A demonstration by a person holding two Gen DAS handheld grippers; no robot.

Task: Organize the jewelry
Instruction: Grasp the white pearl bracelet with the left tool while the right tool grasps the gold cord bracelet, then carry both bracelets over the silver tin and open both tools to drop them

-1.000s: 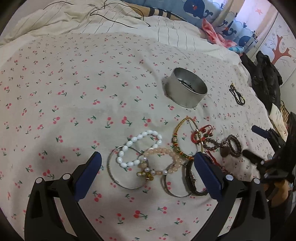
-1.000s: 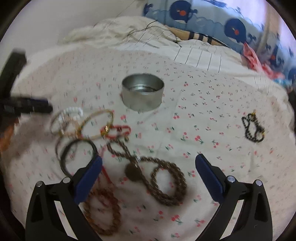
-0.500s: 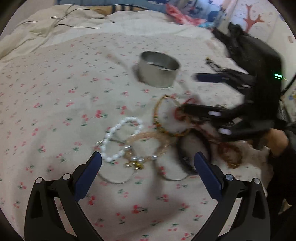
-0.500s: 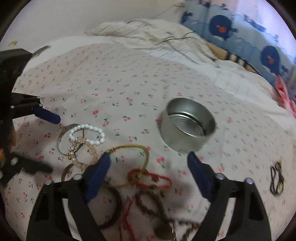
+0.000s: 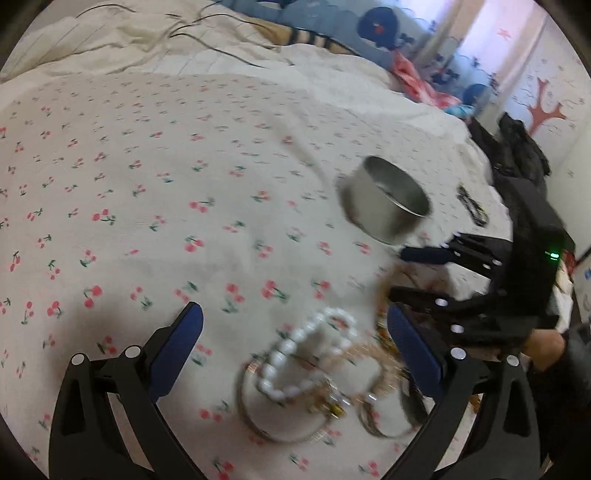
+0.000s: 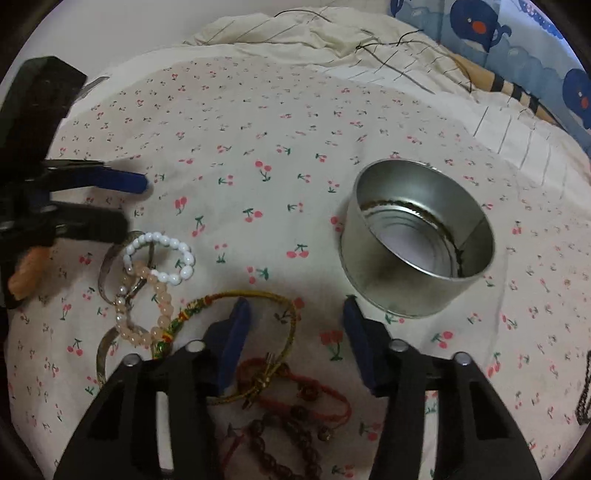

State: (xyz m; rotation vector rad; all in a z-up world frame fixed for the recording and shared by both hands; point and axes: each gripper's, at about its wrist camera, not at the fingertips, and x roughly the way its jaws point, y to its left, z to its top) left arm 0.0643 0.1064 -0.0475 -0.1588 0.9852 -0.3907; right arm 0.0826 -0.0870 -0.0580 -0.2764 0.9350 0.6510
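Note:
A heap of bracelets lies on the cherry-print bedsheet. In the right wrist view the right gripper [image 6: 295, 326] hovers over the yellow cord bracelet [image 6: 258, 295]. Its jaws are closing, and part of the cord loop lies between them with the pads clear of it. A red cord bracelet [image 6: 295, 380] and brown beads [image 6: 288, 443] lie just behind. The white bead bracelet [image 6: 162, 254] and peach bead bracelet [image 6: 147, 317] lie to the left. The left gripper [image 5: 295, 332] stands open above the white bead bracelet [image 5: 306, 354]. The round metal tin [image 6: 417, 240] stands upright nearby.
A black beaded piece [image 5: 471, 206] lies apart beyond the tin. Thin metal bangles [image 5: 266, 424] sit under the bead bracelets. Rumpled bedding and a whale-print pillow [image 6: 517, 33] rise at the back. Dark clothing [image 5: 517, 147] is piled at the right edge of the bed.
The right gripper has swung in over the bracelet heap toward the tin and its jaws have narrowed. The left gripper has shifted a little and sunk toward the white beads.

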